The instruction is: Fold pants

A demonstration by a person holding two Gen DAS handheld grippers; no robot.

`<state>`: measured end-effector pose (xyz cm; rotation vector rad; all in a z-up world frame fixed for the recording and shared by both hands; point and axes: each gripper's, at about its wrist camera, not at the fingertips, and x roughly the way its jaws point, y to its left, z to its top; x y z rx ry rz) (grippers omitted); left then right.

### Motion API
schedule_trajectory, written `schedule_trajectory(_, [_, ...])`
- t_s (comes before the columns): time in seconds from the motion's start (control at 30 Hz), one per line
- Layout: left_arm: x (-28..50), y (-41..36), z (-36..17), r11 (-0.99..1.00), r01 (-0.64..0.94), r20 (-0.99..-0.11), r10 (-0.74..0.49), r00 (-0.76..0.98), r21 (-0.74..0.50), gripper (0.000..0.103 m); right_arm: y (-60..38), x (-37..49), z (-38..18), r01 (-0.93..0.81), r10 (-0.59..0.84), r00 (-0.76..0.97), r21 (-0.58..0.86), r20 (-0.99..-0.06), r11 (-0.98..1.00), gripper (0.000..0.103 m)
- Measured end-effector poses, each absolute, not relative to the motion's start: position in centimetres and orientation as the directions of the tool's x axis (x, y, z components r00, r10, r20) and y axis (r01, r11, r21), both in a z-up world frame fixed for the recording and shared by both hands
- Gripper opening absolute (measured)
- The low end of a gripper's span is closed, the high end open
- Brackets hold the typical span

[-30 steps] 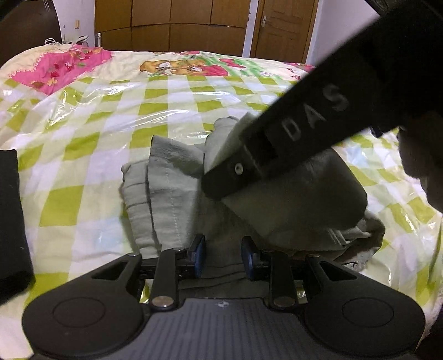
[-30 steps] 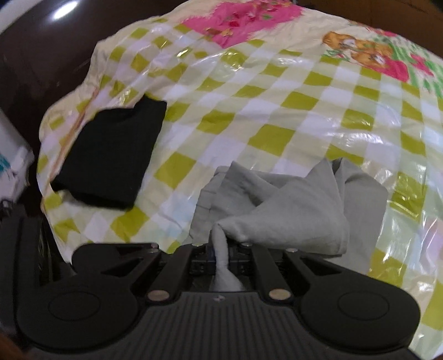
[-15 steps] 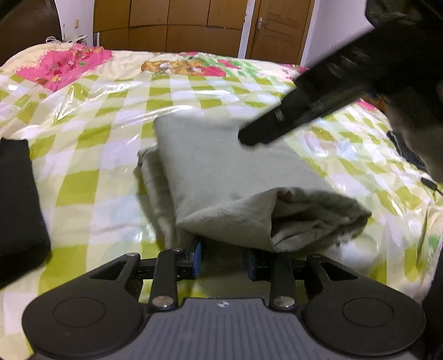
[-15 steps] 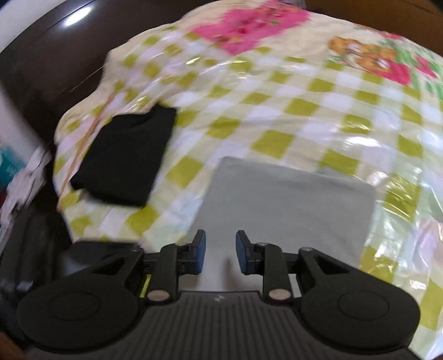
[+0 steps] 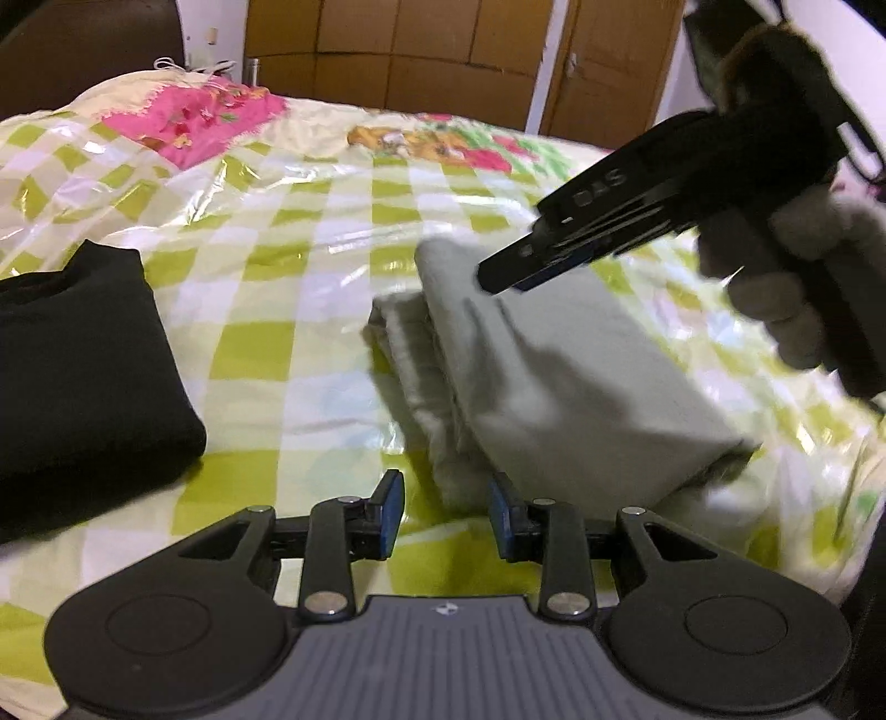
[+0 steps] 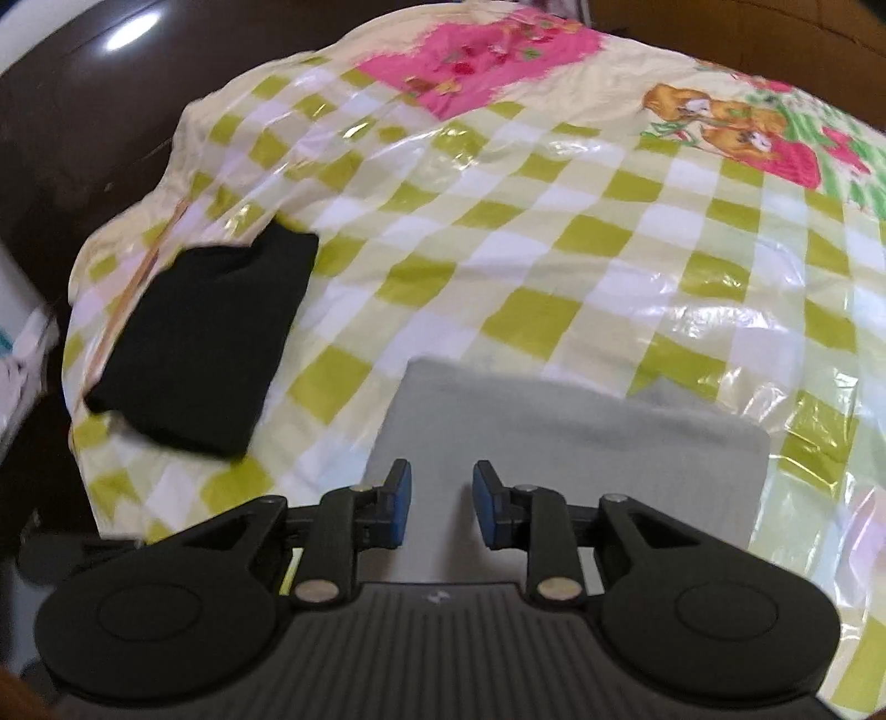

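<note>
- The grey pants [image 5: 559, 376] lay folded into a compact rectangle on the bed, toward its right side and near its front edge.
- The left gripper [image 5: 446, 515] hovered low just in front of the bundle's near corner, its blue-padded fingers spread apart and holding nothing.
- The right gripper [image 6: 437, 507] hung above the top layer of the pants [image 6: 581, 448], fingers likewise apart and empty; in the left wrist view it appeared from the side, gripped by a gloved hand [image 5: 797, 266].
- The folding looked essentially complete.
- Risk, as a judgement: the layered left edge of the bundle sat slightly uneven, so a brush from either open claw could drag the top fold askew or spill the stack.
- The bundle also lay close to the bed's edge; a nudge might slide it on the slick cover.
- The bedcover [image 6: 554, 266] was glossy plastic over yellow-green and white checks, with a pink patch and cartoon print farther back.
- A folded black garment [image 5: 83, 354] rested well apart to the left.
- Wooden wardrobe doors [image 5: 432, 50] stood behind the bed.
</note>
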<state>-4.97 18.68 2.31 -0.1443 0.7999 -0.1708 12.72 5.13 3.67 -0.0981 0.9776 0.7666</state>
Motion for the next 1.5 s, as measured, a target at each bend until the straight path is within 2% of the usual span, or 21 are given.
schedule_trajectory(0.1, [-4.5, 18.5, 2.5, 0.957, 0.121, -0.678, -0.272, 0.683, -0.263, 0.052, 6.3, 12.9, 3.9, -0.624, 0.541, 0.323, 0.255, -0.776, 0.738, 0.043])
schedule_trajectory(0.27, [-3.0, 16.3, 1.1, 0.970, 0.127, -0.714, -0.240, 0.658, -0.209, 0.052, 9.0, 12.8, 2.7, -0.605, 0.455, 0.350, 0.173, -0.819, 0.777, 0.043])
schedule_trajectory(0.3, [-2.6, 15.9, 0.8, 0.972, 0.124, -0.727, -0.231, 0.647, -0.199, 0.052, 9.4, 13.0, 2.3, -0.597, 0.430, 0.361, 0.149, -0.828, 0.788, 0.041])
schedule_trajectory(0.33, [-2.4, 15.6, 0.7, 0.975, 0.123, -0.733, -0.222, 0.642, -0.187, 0.052, 9.5, 13.1, 1.9, -0.591, 0.413, 0.367, 0.134, -0.834, 0.796, 0.024])
schedule_trajectory(0.37, [-2.4, 15.4, 0.6, 0.977, 0.124, -0.739, -0.213, 0.639, -0.175, 0.051, 9.5, 13.3, 1.7, -0.584, 0.409, 0.361, 0.139, -0.838, 0.800, 0.004])
schedule_trajectory(0.4, [-2.4, 15.3, 0.7, 0.977, 0.127, -0.739, -0.212, 0.639, -0.170, 0.048, 9.2, 13.6, 1.6, -0.572, 0.420, 0.339, 0.170, -0.842, 0.803, 0.004])
schedule_trajectory(0.47, [-2.7, 15.4, 1.2, 0.970, 0.135, -0.725, -0.242, 0.644, -0.203, 0.028, 8.0, 13.8, 2.2, -0.549, 0.447, 0.334, 0.214, -0.830, 0.808, 0.003])
schedule_trajectory(0.57, [-3.2, 15.7, 2.3, 0.968, 0.133, -0.695, -0.246, 0.676, -0.214, 0.026, 5.8, 13.6, 4.4, -0.526, 0.484, 0.354, 0.257, -0.800, 0.810, 0.003])
schedule_trajectory(0.73, [-3.6, 16.8, 4.8, 0.960, 0.122, -0.629, -0.259, 0.733, -0.252, 0.025, 4.1, 13.1, 8.6, -0.517, 0.543, 0.402, 0.307, -0.737, 0.800, 0.003])
schedule_trajectory(0.83, [-3.4, 17.6, 4.8, 0.967, 0.096, -0.629, -0.229, 0.743, -0.238, 0.025, 5.2, 13.6, 9.4, -0.532, 0.575, 0.407, 0.327, -0.710, 0.781, 0.003])
schedule_trajectory(0.93, [-2.8, 18.6, 2.9, 0.969, 0.038, -0.669, -0.197, 0.717, -0.245, 0.025, 7.6, 14.8, 7.3, -0.528, 0.577, 0.374, 0.344, -0.727, 0.776, 0.003])
schedule_trajectory(1.07, [-2.5, 19.9, -0.3, 0.968, -0.044, -0.727, -0.153, 0.670, -0.245, 0.025, 11.5, 16.2, 1.7, -0.537, 0.544, 0.313, 0.327, -0.779, 0.777, 0.004])
schedule_trajectory(1.2, [-2.7, 20.7, -1.6, 0.967, -0.102, -0.754, -0.113, 0.647, -0.232, 0.025, 13.1, 16.7, -2.3, -0.537, 0.529, 0.294, 0.320, -0.796, 0.780, 0.006])
schedule_trajectory(1.27, [-2.8, 20.8, -1.8, 0.968, -0.107, -0.762, -0.107, 0.639, -0.225, 0.025, 13.1, 16.8, -2.6, -0.542, 0.543, 0.286, 0.334, -0.790, 0.772, 0.006])
schedule_trajectory(1.33, [-3.0, 20.7, -1.5, 0.969, -0.107, -0.763, -0.106, 0.638, -0.224, 0.025, 12.8, 16.9, -2.3, -0.547, 0.567, 0.271, 0.360, -0.778, 0.756, 0.012])
schedule_trajectory(1.5, [-3.7, 20.5, 0.0, 0.969, -0.122, -0.740, -0.079, 0.668, -0.213, 0.025, 11.4, 16.3, 1.1, -0.587, 0.628, 0.288, 0.385, -0.723, 0.713, 0.017])
